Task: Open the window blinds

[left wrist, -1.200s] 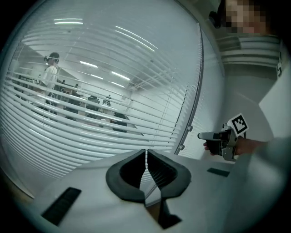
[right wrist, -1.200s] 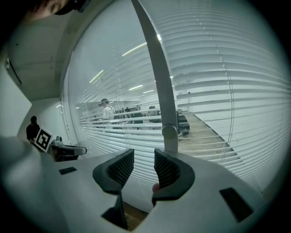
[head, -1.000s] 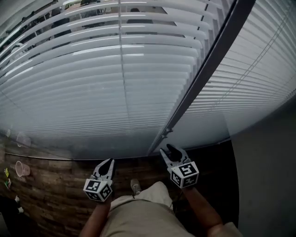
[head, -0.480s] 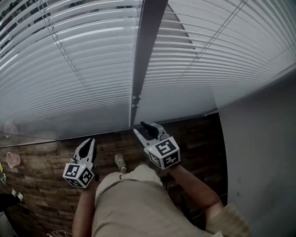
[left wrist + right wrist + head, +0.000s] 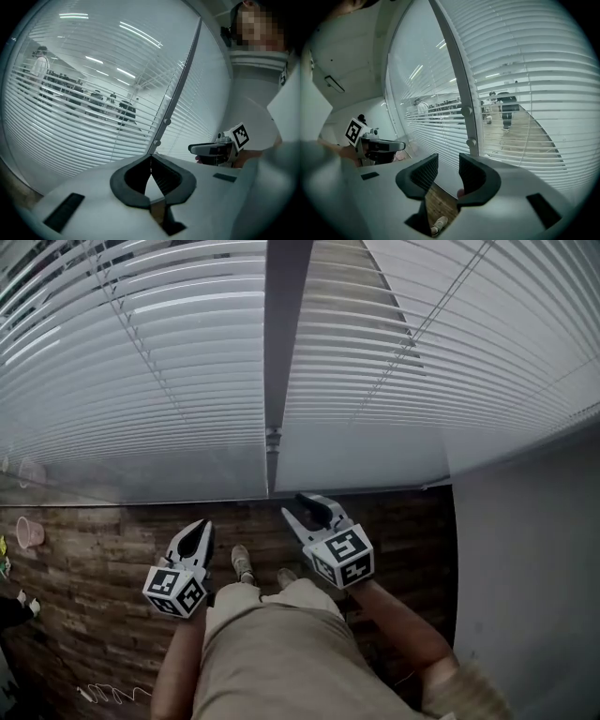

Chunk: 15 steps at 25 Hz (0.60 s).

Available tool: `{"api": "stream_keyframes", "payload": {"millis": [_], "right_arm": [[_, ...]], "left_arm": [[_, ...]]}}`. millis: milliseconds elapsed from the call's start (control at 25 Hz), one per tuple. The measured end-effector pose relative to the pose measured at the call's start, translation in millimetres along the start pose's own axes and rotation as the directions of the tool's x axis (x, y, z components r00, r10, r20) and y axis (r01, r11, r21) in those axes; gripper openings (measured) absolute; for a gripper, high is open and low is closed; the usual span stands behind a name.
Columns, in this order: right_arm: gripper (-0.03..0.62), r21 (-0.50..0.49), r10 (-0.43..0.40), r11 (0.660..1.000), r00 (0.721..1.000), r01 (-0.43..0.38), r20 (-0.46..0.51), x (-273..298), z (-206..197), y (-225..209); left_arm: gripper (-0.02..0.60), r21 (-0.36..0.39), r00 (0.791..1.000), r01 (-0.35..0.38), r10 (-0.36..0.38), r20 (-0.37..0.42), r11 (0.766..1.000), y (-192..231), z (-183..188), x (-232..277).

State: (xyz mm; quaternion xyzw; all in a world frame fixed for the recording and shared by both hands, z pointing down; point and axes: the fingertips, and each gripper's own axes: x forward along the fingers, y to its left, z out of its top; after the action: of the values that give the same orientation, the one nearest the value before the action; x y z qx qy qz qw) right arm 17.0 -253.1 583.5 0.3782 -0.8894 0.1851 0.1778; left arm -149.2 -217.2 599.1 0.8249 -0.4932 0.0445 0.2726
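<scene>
Two blinds (image 5: 169, 381) ahead; left gripper (image 5: 199, 527) closed, right gripper (image 5: 293, 504) parted, empty

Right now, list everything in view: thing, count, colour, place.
blinds: two panels, white, lowered across the window ahead
window post: one, grey, between the panels
floor: one, brown wood-look, below the window
cup: one, pink, far left on the floor
wall: one, grey, right side
shoes: two, light, on the floor between the grippers
left gripper: one, white and black, shut, empty, lower left
right gripper: one, white and black, open, empty, below the post
</scene>
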Motion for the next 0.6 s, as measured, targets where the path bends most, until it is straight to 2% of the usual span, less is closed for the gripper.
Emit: {"api": "stream_keyframes", "payload": {"millis": [320,600], "right_arm": [[0.144,-0.045,0.024,0.999,0.999,-0.022,0.025,-42.3,13.0,-2.7],[0.144,-0.061,0.01,0.998,0.997,-0.006,0.073,-63.4,1.5,-11.5]], "left_arm": [[0.018,0.0,0.999,-0.029,0.029,0.037,1.0,-45.6,2.2,-13.4],[0.018,-0.004,0.997,-0.05,0.05,0.061,0.999,-60.9,-21.9,-22.9]]}}
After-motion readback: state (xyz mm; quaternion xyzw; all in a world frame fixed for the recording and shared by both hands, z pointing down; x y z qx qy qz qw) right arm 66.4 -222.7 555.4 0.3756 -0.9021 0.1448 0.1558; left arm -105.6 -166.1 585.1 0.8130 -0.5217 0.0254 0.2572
